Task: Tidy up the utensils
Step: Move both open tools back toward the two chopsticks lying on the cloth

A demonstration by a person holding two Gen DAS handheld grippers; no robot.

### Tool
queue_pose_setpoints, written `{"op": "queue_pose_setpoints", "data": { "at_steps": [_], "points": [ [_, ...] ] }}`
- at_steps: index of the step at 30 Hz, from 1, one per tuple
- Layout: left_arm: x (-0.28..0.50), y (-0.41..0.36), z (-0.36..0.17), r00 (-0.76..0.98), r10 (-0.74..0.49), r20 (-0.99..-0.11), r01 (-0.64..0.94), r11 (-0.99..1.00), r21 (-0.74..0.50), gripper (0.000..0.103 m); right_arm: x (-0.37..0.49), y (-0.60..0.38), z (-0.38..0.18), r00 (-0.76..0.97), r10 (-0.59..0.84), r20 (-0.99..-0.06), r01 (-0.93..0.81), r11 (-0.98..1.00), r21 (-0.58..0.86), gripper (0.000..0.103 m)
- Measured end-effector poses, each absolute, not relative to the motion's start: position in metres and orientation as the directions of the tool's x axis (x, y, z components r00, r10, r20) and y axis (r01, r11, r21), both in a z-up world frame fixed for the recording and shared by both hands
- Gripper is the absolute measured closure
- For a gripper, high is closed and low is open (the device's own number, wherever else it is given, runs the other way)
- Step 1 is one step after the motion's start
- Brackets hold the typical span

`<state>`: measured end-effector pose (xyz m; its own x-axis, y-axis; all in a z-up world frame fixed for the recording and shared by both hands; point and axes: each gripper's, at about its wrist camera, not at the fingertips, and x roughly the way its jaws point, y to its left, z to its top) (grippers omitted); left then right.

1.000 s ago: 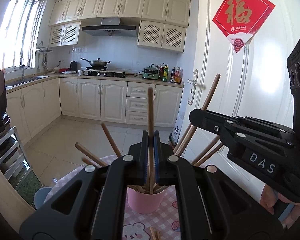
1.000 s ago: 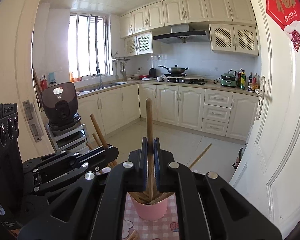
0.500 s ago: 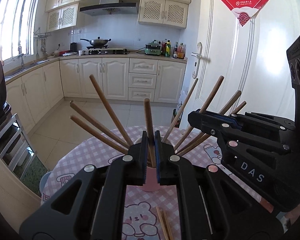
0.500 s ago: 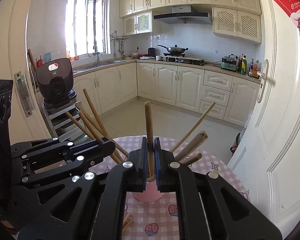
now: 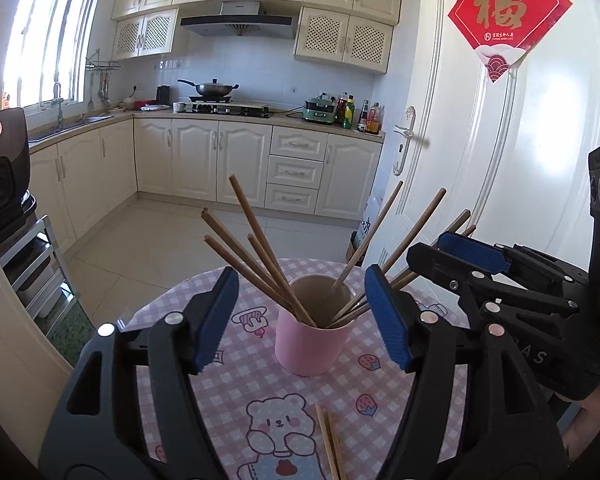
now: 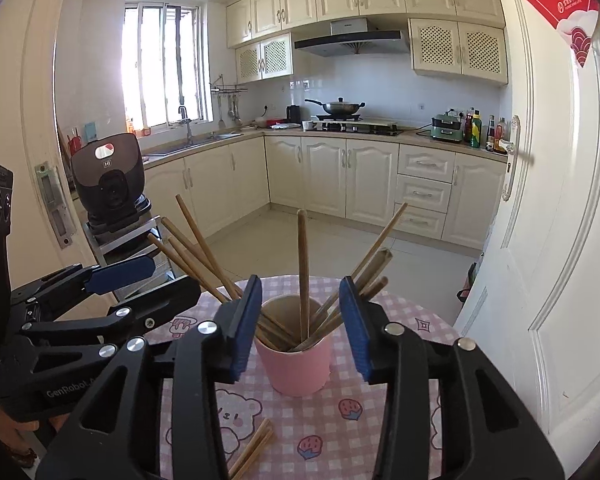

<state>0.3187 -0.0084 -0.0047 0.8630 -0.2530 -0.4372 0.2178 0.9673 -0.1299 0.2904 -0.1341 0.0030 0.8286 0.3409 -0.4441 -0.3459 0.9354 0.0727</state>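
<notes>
Your left gripper (image 5: 300, 316) hung with its jaws spread wide and nothing between them, and the pink cup (image 5: 311, 344) stood on the worktop (image 5: 220, 396) just ahead of the gap. The chopsticks in the cup (image 5: 260, 256) fanned out over both sides of its rim, some leaning past the left jaw and some past the right. Nearer you than the cup, low between the jaws, a loose pair of chopsticks (image 5: 329, 444) lay flat on the checked cloth.

Your right gripper (image 6: 298, 320) was likewise spread and empty, with the cup (image 6: 294, 364) straight ahead between the jaws and one chopstick (image 6: 303, 272) standing nearly upright in it. The loose pair (image 6: 252, 452) lay below and a little to the left of the left jaw.

Those sticks looked light, thin, stiff and smooth, so they would likely roll or slip under a careless pinch. You would do best to take them across the shaft near the middle, both at once if they lay touching. The cup seemed light and top-heavy with its load; a knock from either jaw could tip it.
</notes>
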Motion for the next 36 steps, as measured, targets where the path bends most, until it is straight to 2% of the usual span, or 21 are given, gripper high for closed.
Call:
{"op": "queue_pose_setpoints", "data": {
  "at_steps": [2,9,18,25,36],
  "points": [
    [0.313,-0.008,-0.002,0.866,-0.244,-0.436,0.212,0.970,-0.122,0.032,0.283,-0.136,0.007,0.834,0.344,-0.430,-0.345,0.935,0.078,0.056],
    [0.286,-0.007,0.005,0.875,-0.219,-0.431,0.202,0.976,-0.086,0.022,0.259,-0.139,0.017,0.847,0.356,-0.395,-0.354,0.932,0.079,0.051],
    [0.253,0.001,0.002,0.881,-0.198,-0.429,0.194,0.979,-0.054,0.019,0.230,-0.139,0.016,0.850,0.365,-0.380,-0.355,0.930,0.098,0.046],
    [0.237,0.008,-0.013,0.862,-0.201,-0.465,0.198,0.979,-0.056,0.018,0.219,-0.133,-0.003,0.826,0.375,-0.420,-0.355,0.926,0.128,0.046],
    [0.240,0.011,-0.054,0.789,-0.218,-0.574,0.212,0.974,-0.079,0.018,0.215,-0.126,-0.044,0.780,0.375,-0.501,-0.347,0.925,0.153,0.046]
  ]
}}
